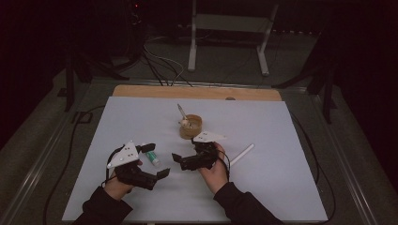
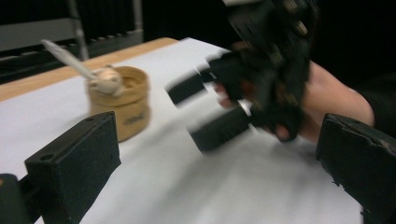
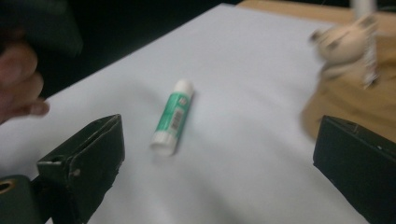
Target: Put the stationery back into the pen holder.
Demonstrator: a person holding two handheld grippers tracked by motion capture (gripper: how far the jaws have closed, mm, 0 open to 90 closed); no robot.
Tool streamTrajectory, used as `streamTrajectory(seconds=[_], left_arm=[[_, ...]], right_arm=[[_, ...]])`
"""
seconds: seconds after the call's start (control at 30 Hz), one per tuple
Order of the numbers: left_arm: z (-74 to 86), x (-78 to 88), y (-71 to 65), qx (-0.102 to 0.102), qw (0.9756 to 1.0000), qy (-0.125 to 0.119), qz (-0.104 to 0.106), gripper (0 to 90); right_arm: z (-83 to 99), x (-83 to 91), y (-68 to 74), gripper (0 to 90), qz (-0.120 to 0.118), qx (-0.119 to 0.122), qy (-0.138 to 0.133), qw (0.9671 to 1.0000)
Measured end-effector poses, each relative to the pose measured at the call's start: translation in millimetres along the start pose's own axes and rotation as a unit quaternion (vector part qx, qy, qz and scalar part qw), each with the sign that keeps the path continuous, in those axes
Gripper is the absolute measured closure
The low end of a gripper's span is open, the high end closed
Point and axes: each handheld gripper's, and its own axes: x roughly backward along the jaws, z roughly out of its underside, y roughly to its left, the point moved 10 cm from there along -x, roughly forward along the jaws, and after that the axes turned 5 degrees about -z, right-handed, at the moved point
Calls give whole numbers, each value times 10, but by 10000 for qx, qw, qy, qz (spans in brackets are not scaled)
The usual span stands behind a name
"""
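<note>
A green and white glue stick (image 1: 152,158) lies on the white mat (image 1: 263,187). My left gripper (image 1: 156,160) is open, with one jaw on each side of the stick's near end. My right gripper (image 1: 180,161) is just right of the stick, points left at it, and is open and empty. In the right gripper view the glue stick (image 3: 173,116) lies ahead between my wide jaws (image 3: 219,154). The left gripper view looks past its spread jaws (image 2: 217,161) at the blurred right gripper (image 2: 203,109) and the hand that holds it.
A low wooden cup (image 1: 190,126) holds a pen and a small pale figure, just beyond the grippers; the same cup (image 2: 122,105) is in the left gripper view. A white stick (image 1: 241,154) lies right of my right hand. Bare wood (image 1: 141,90) borders the mat's far side.
</note>
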Motion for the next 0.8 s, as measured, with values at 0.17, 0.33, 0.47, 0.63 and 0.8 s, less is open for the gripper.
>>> streamTrajectory(seconds=[0.17, 0.33, 0.47, 0.63, 0.8], left_arm=[[10, 19, 142, 77, 9995, -111, -279, 5], [76, 33, 327, 181, 9980, -104, -603, 5], [120, 53, 450, 203, 9960, -179, -854, 5], [175, 82, 587, 330, 9926, -201, -1152, 5], [209, 108, 665, 414, 9905, -194, -1299, 5]], right_arm=[[131, -122, 120, 20, -141, 15, 167, 9998], [185, -297, 286, 21, -193, 34, 307, 9993], [229, -421, 367, 72, -194, 60, 448, 9988], [232, -537, 427, 148, -153, 57, 480, 9987], [237, -662, 453, 216, -40, 154, 591, 9981]])
